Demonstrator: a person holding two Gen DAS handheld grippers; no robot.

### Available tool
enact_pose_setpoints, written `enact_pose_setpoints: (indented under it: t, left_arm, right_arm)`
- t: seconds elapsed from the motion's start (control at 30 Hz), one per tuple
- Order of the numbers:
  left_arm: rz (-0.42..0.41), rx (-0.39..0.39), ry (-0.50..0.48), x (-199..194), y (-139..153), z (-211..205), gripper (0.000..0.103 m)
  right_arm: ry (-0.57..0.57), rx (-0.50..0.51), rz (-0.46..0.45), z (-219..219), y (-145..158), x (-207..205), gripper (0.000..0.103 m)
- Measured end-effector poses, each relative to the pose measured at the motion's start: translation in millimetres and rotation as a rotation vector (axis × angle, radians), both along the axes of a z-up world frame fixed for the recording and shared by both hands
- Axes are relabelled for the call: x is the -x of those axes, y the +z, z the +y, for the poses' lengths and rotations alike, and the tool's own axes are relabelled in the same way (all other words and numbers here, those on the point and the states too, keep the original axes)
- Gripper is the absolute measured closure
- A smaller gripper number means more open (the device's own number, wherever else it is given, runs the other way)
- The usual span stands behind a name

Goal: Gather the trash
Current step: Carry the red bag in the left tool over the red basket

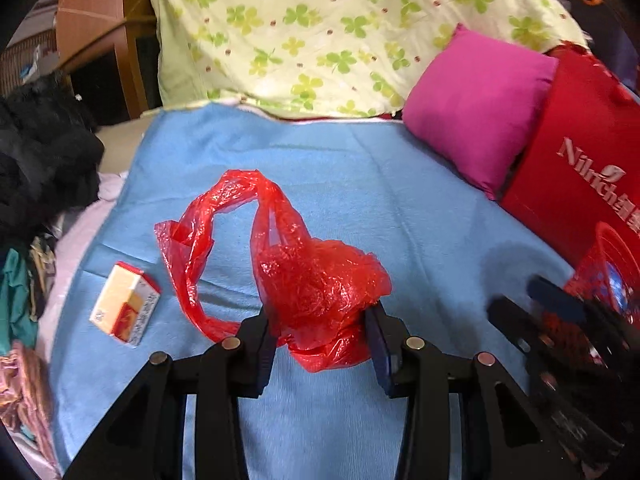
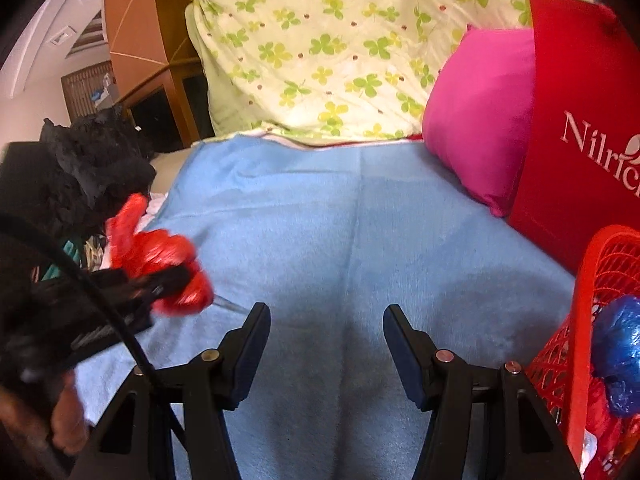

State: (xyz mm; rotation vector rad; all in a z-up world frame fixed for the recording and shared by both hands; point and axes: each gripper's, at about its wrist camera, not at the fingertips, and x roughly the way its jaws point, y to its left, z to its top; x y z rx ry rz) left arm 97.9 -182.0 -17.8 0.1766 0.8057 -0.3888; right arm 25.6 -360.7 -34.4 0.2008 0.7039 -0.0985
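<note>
A crumpled red plastic bag [image 1: 316,280] lies on the blue blanket [image 1: 340,168]. My left gripper [image 1: 320,320] has its jaws on either side of the bag's bunched end; I cannot tell whether they press on it. The bag and left gripper also show blurred in the right wrist view [image 2: 168,272]. A small white and orange carton [image 1: 124,308] lies on the blanket to the left of the bag. My right gripper [image 2: 326,332] is open and empty over bare blanket. A red mesh basket [image 2: 600,300] at the right holds blue and red trash.
A pink pillow [image 1: 476,112] and a red paper bag [image 1: 580,152] stand at the right. A clover-print quilt [image 1: 320,32] is piled at the back. Black clothing [image 1: 40,152] lies heaped at the blanket's left edge.
</note>
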Motion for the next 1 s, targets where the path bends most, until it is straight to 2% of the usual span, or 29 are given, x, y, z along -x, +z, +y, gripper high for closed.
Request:
enact_pose_setpoints:
  t: [0.1, 0.33, 0.63, 1.0]
  left_arm:
    - [-0.026, 0.001, -0.016, 20, 12, 4, 0.06]
    - [-0.068, 0.021, -0.012, 37, 32, 9, 0.06]
    - [-0.075, 0.02, -0.025, 49, 35, 4, 0.06]
    - [-0.066, 0.012, -0.031, 51, 34, -4, 0.06]
  right_arm:
    - [-0.002, 0.041, -0.038, 9, 6, 4, 0.04]
    - [-0.011, 0.093, -0.099, 14, 15, 10, 0.04]
    - [-0.042, 0.036, -0.166, -2, 33, 24, 0.04]
    - [-0.028, 0.019, -0.191, -1, 39, 29, 0.04]
